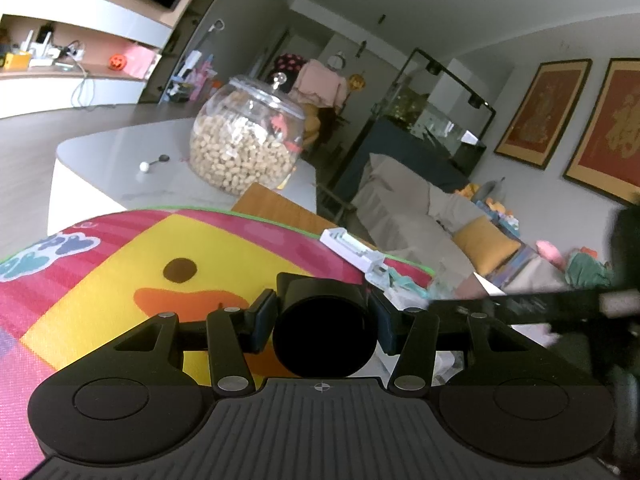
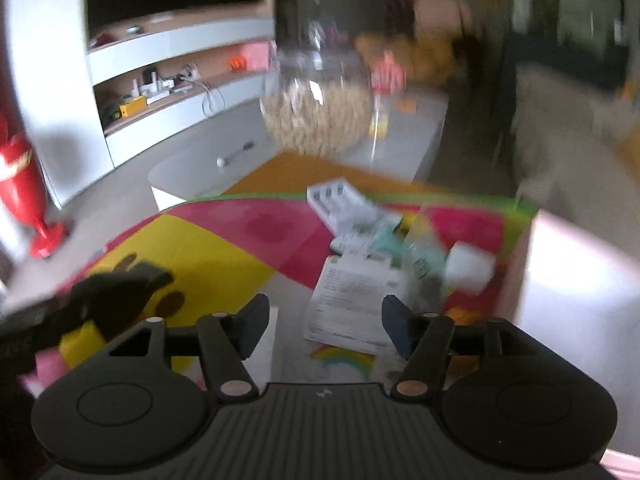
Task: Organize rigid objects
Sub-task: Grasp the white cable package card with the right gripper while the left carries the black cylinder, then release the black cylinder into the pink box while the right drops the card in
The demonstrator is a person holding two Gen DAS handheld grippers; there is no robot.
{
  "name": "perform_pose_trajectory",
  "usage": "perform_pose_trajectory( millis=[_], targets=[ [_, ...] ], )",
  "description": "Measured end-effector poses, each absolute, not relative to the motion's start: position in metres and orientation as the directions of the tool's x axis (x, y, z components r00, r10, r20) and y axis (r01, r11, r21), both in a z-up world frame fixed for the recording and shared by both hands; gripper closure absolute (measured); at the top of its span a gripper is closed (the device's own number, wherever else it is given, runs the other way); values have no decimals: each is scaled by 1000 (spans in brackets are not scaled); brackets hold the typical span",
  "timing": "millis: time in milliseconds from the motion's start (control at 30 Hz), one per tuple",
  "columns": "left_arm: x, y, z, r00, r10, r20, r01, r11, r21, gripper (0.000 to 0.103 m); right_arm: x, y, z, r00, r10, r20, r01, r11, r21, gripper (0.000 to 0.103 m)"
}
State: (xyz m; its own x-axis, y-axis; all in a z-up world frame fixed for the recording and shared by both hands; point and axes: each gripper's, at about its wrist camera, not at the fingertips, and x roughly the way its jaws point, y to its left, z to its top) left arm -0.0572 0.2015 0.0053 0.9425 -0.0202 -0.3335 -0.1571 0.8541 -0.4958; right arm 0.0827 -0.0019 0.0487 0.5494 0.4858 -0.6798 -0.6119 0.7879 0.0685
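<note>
My left gripper [image 1: 325,320] is shut on a black cylinder [image 1: 325,338], held above the duck-print play mat [image 1: 120,272]. A white slotted tray [image 1: 352,249] lies on the mat's far edge, and it also shows in the blurred right wrist view [image 2: 340,200]. My right gripper [image 2: 324,324] is open and empty above a white leaflet [image 2: 352,300], beside a white box [image 2: 470,268] and teal packets [image 2: 384,244]. The other gripper shows as a black shape [image 2: 100,304] at the left of the right wrist view.
A glass jar of beans [image 1: 246,140] stands on the grey low table [image 1: 120,152], with a small white-ended tool [image 1: 154,163] beside it. A sofa with a yellow cushion [image 1: 486,246] is to the right. A red vase [image 2: 24,196] stands on the floor left.
</note>
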Motion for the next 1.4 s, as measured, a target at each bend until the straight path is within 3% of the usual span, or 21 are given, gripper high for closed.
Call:
perform_pose_trajectory(
  millis=[67, 167, 300, 367, 467, 600, 700, 933, 1100, 1267, 1400],
  targets=[
    [-57, 202, 5, 942, -23, -334, -156, 853, -498, 48, 106, 1, 41, 523, 480, -704, -549, 822, 153, 34],
    [-57, 203, 5, 942, -30, -334, -152, 850, -505, 48, 127, 10, 29, 552, 394, -735, -481, 871, 106, 33],
    [-56, 206, 3, 940, -40, -338, -149, 844, -516, 48, 138, 17, 13, 483, 396, -781, -489, 862, 134, 27],
    [-56, 205, 3, 941, -45, -336, -144, 844, -517, 48, 137, 22, 10, 488, 390, -781, -488, 864, 126, 33],
    [-57, 201, 5, 943, -60, -328, -121, 855, -504, 48, 130, 20, 14, 509, 385, -769, -486, 867, 112, 33],
    [-62, 189, 9, 939, -140, -315, -31, 876, -482, 48, 94, -10, 44, 547, 453, -704, -508, 848, 150, 33],
    [-66, 168, 10, 898, -264, -351, 82, 886, -457, 48, 44, -54, 73, 598, 506, -622, -526, 833, 172, 33],
    [-59, 83, 37, 733, -530, -426, 389, 840, -378, 48, -61, -174, 103, 836, 326, -442, -327, 942, 76, 33],
    [-27, 27, 89, 729, -559, -395, 497, 829, -256, 48, -89, -219, 98, 911, 189, -367, -186, 982, 44, 33],
    [33, -17, 135, 816, -538, -211, 502, 840, -206, 48, -93, -232, 82, 928, 154, -339, -153, 988, 31, 33],
    [87, -46, 128, 828, -472, -301, 426, 880, -209, 49, -85, -237, 65, 922, 139, -362, -134, 990, 39, 33]
  ],
)
